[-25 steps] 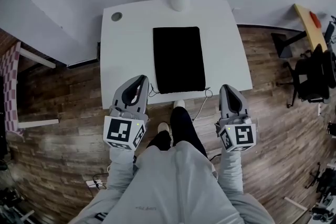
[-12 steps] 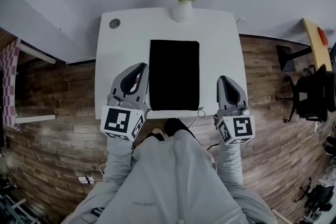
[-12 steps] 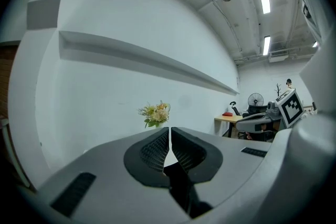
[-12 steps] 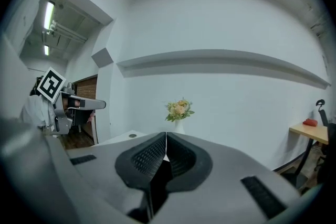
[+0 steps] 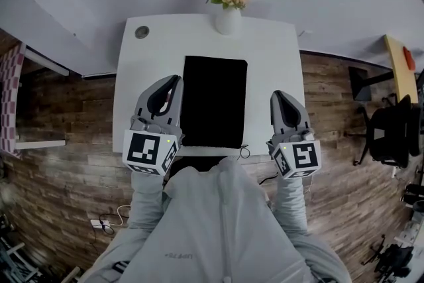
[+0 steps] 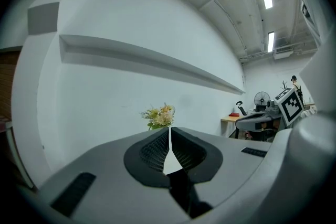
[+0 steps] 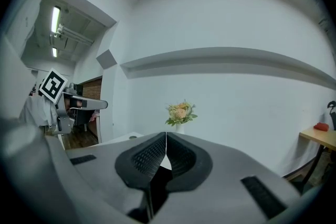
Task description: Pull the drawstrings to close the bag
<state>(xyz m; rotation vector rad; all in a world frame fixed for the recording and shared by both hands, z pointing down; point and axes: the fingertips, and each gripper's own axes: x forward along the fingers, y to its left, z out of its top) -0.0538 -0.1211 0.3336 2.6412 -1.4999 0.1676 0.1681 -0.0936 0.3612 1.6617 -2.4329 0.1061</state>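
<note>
Since a second ago both tools have come up over the smooth white table point(image 5: 142, 69), flanking the bag point(image 5: 214, 101) at frame centre; left gripper point(image 5: 175, 79) and right gripper point(image 5: 277, 95) each have jaws pressed together, empty; the bag is flat, matte black, rectangular, its long axis vertical in frame, its thin drawstring point(image 5: 244, 152) looping from the lower edge.

Matt black cloth bag point(image 5: 213, 101) between left gripper point(image 5: 174, 80) and right gripper point(image 5: 277, 96), both smooth grey plastic with black ribbed pads point(image 6: 153, 153), on smooth white table point(image 5: 142, 76); glossy white vase point(image 5: 227, 20) ahead of them, grained wood-plank floor point(image 5: 66, 129) below.
</note>
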